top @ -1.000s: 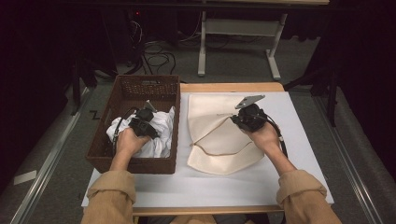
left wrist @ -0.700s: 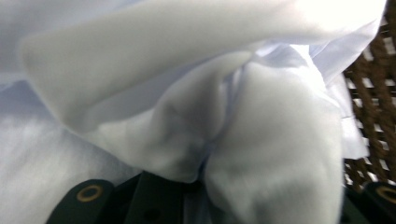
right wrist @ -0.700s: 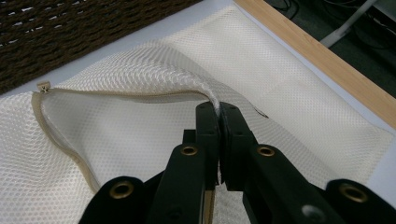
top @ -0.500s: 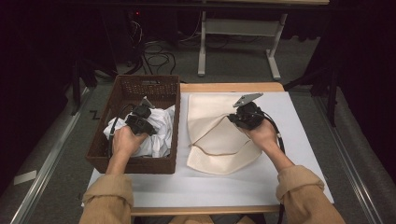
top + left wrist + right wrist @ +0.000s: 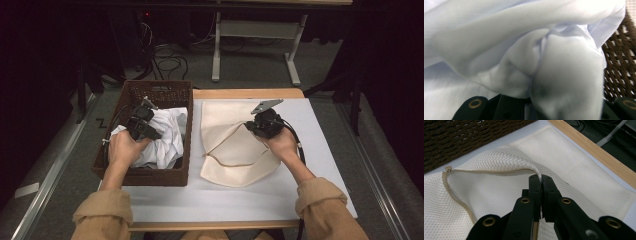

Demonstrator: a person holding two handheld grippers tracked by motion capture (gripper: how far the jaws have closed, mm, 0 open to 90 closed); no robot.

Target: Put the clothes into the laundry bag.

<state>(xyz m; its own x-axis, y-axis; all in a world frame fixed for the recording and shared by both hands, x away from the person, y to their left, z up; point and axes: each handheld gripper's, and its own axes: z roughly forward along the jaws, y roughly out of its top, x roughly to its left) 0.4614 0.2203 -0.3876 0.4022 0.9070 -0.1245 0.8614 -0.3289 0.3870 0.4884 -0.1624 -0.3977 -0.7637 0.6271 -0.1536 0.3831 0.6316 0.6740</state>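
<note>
A white cloth (image 5: 169, 136) lies bunched in the brown wicker basket (image 5: 150, 176) at the left of the table. My left gripper (image 5: 148, 129) is over the basket, and its jaws have just been closing. A fold of the cloth (image 5: 524, 50) is pinched between them (image 5: 541, 106) and lifted. A cream mesh bag (image 5: 235, 157) lies flat on the white mat beside the basket. My right gripper (image 5: 250, 128) is shut on the bag's raised opening edge. In the right gripper view the jaws (image 5: 541, 179) clamp the mesh (image 5: 486, 195) right at the zipper's tape.
The basket's wall (image 5: 461, 137) stands just left of the bag. A white mat (image 5: 320, 150) covers the table, and its wooden far edge (image 5: 594, 152) lies beyond the bag. Cables and a white metal frame (image 5: 252, 37) are on the floor behind the table.
My left gripper has risen with the white cloth, pulling a fold up from the basket. The right gripper and the bag have stayed put.
</note>
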